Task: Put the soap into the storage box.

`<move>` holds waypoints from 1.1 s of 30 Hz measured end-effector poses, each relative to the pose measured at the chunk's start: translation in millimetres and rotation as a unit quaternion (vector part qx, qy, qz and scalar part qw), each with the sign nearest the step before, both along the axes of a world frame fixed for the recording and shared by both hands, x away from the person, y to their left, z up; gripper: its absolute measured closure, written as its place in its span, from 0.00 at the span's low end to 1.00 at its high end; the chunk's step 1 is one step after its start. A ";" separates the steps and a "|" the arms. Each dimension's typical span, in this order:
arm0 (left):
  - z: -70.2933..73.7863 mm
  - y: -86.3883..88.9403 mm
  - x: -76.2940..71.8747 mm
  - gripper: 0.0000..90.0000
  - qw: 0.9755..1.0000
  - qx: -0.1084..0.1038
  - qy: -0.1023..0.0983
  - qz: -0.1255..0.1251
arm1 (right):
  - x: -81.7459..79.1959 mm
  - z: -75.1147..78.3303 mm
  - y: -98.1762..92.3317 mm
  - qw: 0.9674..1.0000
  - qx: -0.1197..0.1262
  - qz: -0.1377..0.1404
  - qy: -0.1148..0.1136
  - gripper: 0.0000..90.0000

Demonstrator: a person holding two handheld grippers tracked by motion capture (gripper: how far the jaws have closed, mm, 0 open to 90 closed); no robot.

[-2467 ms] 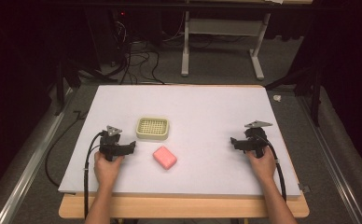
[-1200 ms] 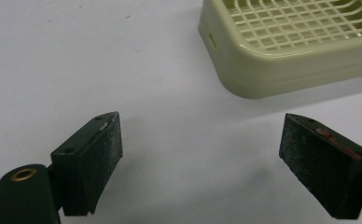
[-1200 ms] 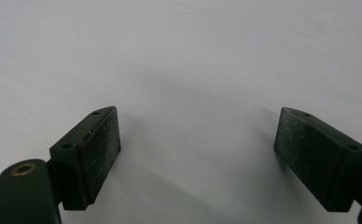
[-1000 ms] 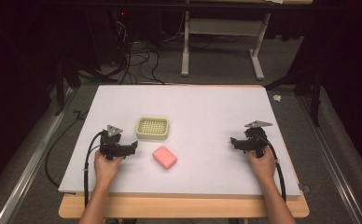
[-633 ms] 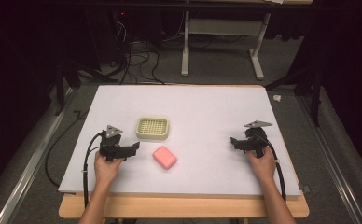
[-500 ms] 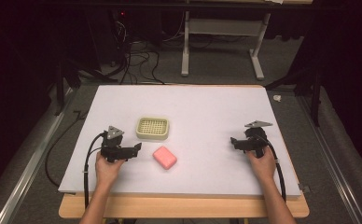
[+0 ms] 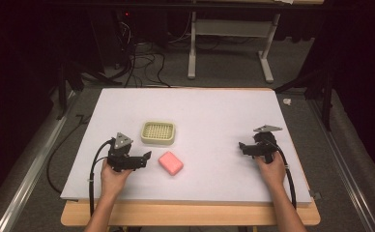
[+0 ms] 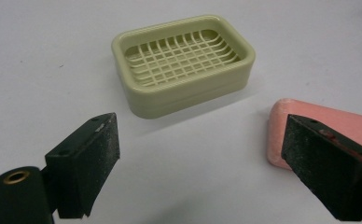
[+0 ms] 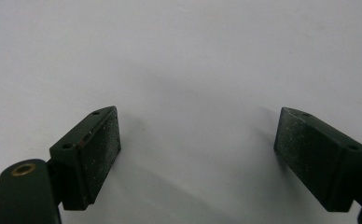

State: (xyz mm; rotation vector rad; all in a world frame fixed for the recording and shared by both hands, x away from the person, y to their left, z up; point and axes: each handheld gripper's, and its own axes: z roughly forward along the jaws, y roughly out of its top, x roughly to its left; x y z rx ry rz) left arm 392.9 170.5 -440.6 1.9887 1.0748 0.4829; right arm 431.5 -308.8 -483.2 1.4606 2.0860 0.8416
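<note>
A pale green soap dish (image 7: 158,133) with a grid floor sits left of centre on the white table; it is empty in the left gripper view (image 8: 184,63). A pink soap bar (image 7: 170,163) lies just in front and to its right, flat on the table (image 8: 323,130). My left gripper (image 7: 144,158) stands open just left of the soap, jaws wide apart (image 8: 202,163), the right jaw in front of the soap's edge. My right gripper (image 7: 243,147) rests open at the table's right side, with bare white surface between its jaws (image 9: 198,158).
The white table top (image 7: 214,111) lies on a wooden bench whose front edge (image 7: 190,215) shows below. Cables and a metal stand's legs (image 7: 229,53) are on the dark floor behind. Metal rails run along both sides.
My left gripper has turned and shifted slightly right toward the pink soap. The right gripper, the soap and the dish have not moved.
</note>
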 end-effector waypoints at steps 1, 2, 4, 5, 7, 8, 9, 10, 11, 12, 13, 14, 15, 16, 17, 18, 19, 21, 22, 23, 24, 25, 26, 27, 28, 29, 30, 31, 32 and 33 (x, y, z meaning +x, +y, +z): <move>0.6 -1.4 -1.5 0.13 1.000 -0.002 -0.002 -0.001 | 0.0 0.0 0.0 1.000 0.000 0.000 0.000 0.17; 0.6 -1.4 -1.5 0.13 1.000 -0.002 -0.002 -0.001 | 0.0 0.0 0.0 1.000 0.000 0.000 0.000 0.17; 2.1 -4.2 -4.9 0.13 1.000 -0.001 -0.005 -0.006 | 0.0 0.0 0.0 1.000 0.000 0.000 0.000 0.17; 2.8 -5.7 -6.3 0.13 1.000 -0.001 -0.006 -0.009 | 0.0 -0.1 0.0 1.000 0.000 0.000 -0.001 0.17; 3.6 -8.5 -8.5 0.13 1.000 0.001 -0.007 -0.014 | -0.1 0.0 0.0 1.000 0.000 0.000 0.000 0.17; 3.9 -9.8 -9.4 0.13 1.000 0.002 -0.007 -0.017 | -0.1 0.0 0.0 1.000 0.000 0.000 0.000 0.17; 4.2 -12.2 -10.7 0.13 1.000 0.002 -0.008 -0.020 | 0.0 0.0 0.0 1.000 0.000 0.000 0.000 0.17; 4.2 -12.2 -10.7 0.13 1.000 0.002 -0.008 -0.020 | 0.0 0.0 0.0 1.000 0.000 0.000 0.000 0.17; 4.5 -14.9 -12.1 0.12 1.000 0.001 -0.006 -0.024 | 0.0 0.0 0.0 1.000 0.000 0.000 0.000 0.17; 4.5 -14.9 -12.1 0.12 1.000 0.001 -0.006 -0.024 | 0.0 0.0 0.0 1.000 0.000 0.000 0.000 0.17; 4.6 -18.3 -14.0 0.12 1.000 0.000 -0.007 -0.028 | 0.1 -0.1 0.0 1.000 0.001 0.000 -0.001 0.17; 4.6 -18.3 -14.0 0.12 1.000 0.000 -0.007 -0.028 | 0.1 -0.1 0.0 1.000 0.000 0.000 -0.001 0.17; 4.6 -20.0 -14.9 0.12 0.999 0.001 -0.007 -0.031 | 0.1 -0.1 0.0 1.000 0.000 0.000 -0.001 0.17; 4.6 -21.8 -15.9 0.12 0.999 0.001 -0.008 -0.033 | 0.1 -0.1 0.0 1.000 0.000 0.000 -0.001 0.17; 4.2 -24.3 -16.9 0.12 0.999 0.000 -0.010 -0.036 | 0.1 -0.1 -0.1 1.000 0.000 0.000 -0.001 0.17; 3.9 -26.2 -17.5 0.12 0.999 0.000 -0.009 -0.039 | 0.1 -0.1 -0.1 1.000 0.000 0.000 -0.001 0.17; 3.0 -28.9 -18.3 0.12 0.999 0.000 -0.008 -0.043 | 0.1 -0.1 -0.1 1.000 0.000 0.000 -0.001 0.17; 0.6 -35.3 -19.5 0.11 0.999 0.005 -0.006 -0.051 | 0.1 -0.1 0.0 1.000 0.000 0.000 -0.001 0.17; 0.6 -35.3 -19.5 0.11 0.999 0.005 -0.006 -0.051 | 0.1 -0.1 0.0 1.000 0.000 0.000 -0.001 0.17; -1.9 -40.6 -20.4 0.11 0.998 0.009 -0.004 -0.057 | 0.1 -0.1 0.0 1.000 0.000 0.000 -0.001 0.17; -1.9 -40.6 -20.4 0.11 0.998 0.009 -0.004 -0.057 | 0.1 -0.1 0.0 1.000 0.000 0.000 -0.001 0.17; -3.4 -43.2 -20.7 0.11 0.998 0.008 -0.003 -0.060 | 0.1 -0.1 0.0 1.000 0.000 0.000 -0.001 0.17; -5.0 -45.9 -20.6 0.11 0.998 0.011 0.000 -0.063 | 0.1 -0.1 0.0 1.000 0.000 0.000 -0.001 0.17; -6.1 -48.1 -20.6 0.11 0.998 0.011 0.002 -0.065 | 0.1 -0.1 0.0 1.000 0.000 0.000 -0.001 0.17; -7.0 -49.5 -20.5 0.11 0.998 0.012 0.003 -0.067 | 0.1 -0.1 0.0 1.000 0.000 0.000 -0.001 0.17; -8.4 -52.6 -20.5 0.11 0.997 0.015 0.005 -0.069 | 0.1 -0.1 0.0 1.000 0.000 0.000 -0.001 0.17; -9.1 -54.5 -20.3 0.11 0.997 0.017 0.005 -0.071 | 0.1 -0.1 0.0 1.000 0.000 0.000 -0.001 0.17; -9.9 -56.4 -20.2 0.11 0.997 0.018 0.005 -0.073 | 0.1 -0.1 0.0 1.000 0.000 0.000 -0.001 0.17; -10.8 -59.0 -20.0 0.11 0.997 0.019 0.007 -0.075 | 0.1 -0.1 0.0 1.000 0.000 0.000 -0.001 0.17; -10.8 -59.0 -20.0 0.11 0.997 0.019 0.007 -0.075 | 0.1 -0.1 0.0 1.000 0.000 0.000 -0.001 0.17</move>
